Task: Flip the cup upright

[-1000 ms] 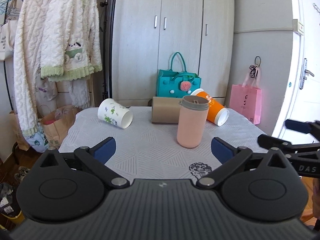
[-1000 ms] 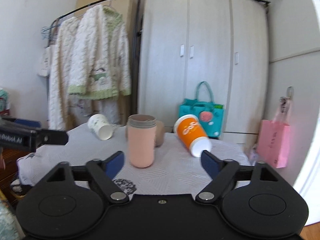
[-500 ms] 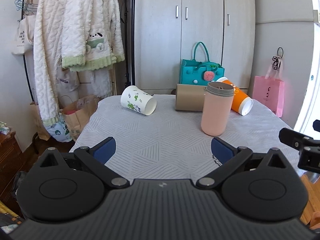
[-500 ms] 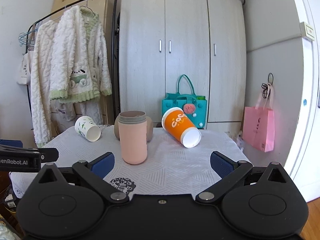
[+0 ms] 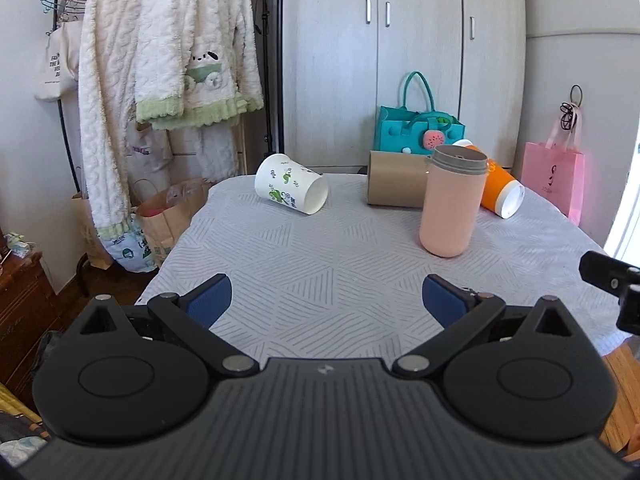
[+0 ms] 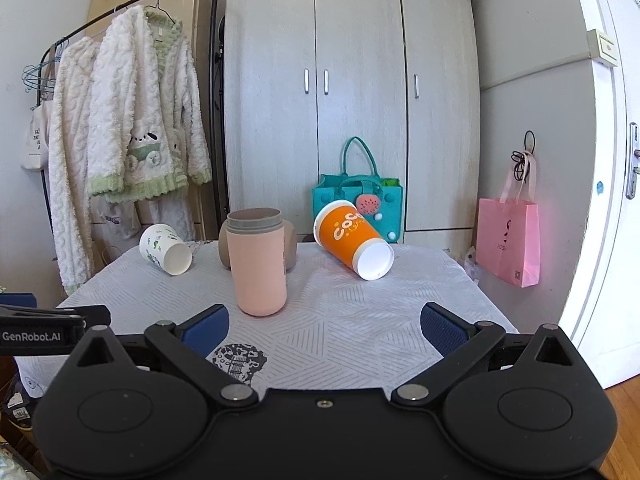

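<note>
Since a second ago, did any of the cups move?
No cup moved. Only the grippers shifted: both pulled back from the table, open and empty. The pink cup stands upright as before; the white cup, brown cup and orange cup lie tipped over as before.

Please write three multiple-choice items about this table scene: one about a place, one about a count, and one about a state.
1. Where does the white paper cup with green prints lie relative to the upright pink tumbler with grey rim, seen from the left wrist?
A. left
B. right
C. inside it

2. How many cups lie on their side on the white patterned tablecloth?
A. one
B. three
C. five

3. What is the state of the left tool?
A. shut on a cup
B. open, holding nothing
C. shut, empty

Key: 1 A, it lies near the left edge. 2 B: white, brown cardboard cup, orange paper cup. 3 B, blue pads wide apart.
</note>
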A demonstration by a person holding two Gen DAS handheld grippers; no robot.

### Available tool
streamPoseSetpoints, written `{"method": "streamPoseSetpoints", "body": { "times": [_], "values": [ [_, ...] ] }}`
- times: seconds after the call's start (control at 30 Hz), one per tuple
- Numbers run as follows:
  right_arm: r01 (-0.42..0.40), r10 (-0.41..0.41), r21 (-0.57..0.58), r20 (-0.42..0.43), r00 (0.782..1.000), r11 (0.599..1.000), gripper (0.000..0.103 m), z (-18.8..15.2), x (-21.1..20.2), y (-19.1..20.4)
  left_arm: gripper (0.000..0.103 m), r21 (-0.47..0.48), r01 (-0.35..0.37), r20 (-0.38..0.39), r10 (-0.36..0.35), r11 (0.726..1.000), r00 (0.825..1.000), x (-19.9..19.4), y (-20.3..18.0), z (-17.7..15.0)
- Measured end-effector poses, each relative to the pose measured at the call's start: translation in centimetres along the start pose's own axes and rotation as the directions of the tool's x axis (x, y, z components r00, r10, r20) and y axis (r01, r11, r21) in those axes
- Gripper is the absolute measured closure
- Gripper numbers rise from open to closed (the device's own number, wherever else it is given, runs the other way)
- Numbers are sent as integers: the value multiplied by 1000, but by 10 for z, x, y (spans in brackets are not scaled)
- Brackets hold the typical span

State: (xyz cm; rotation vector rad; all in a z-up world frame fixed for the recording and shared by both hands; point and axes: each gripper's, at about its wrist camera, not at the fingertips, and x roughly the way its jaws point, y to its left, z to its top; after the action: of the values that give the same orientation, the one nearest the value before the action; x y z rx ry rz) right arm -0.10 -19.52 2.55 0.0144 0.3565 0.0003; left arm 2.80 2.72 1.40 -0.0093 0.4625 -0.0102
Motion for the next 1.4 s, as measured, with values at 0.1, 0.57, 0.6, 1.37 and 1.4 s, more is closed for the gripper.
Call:
{"method": "streamPoseSetpoints", "body": {
  "times": [0.1, 0.57, 0.6, 1.37, 1.4],
  "values": [
    [-21, 21, 25, -19, 1000, 999, 0, 0, 2, -2, 0, 17, 7, 1, -7, 1000, 1000, 1, -1, 0],
    [41, -41, 11, -5, 999, 999, 0, -4, 3, -4, 0, 39, -5, 13, 5, 999, 1000, 3, 0, -4],
    [58, -58, 18, -1, 998, 998, 0, -4, 4, -6, 0, 44, -6, 15, 6, 999, 1000, 3, 0, -4],
    [70, -70, -4, 0, 998, 998, 0, -7, 0, -5, 0, 24, 9, 32, -10, 1000, 999, -5, -4, -8],
    [70, -70, -6, -1, 998, 998, 0, -7, 0, -4, 0, 26, 3, 37, -4, 1000, 999, -5, -4, -8]
  ]
}}
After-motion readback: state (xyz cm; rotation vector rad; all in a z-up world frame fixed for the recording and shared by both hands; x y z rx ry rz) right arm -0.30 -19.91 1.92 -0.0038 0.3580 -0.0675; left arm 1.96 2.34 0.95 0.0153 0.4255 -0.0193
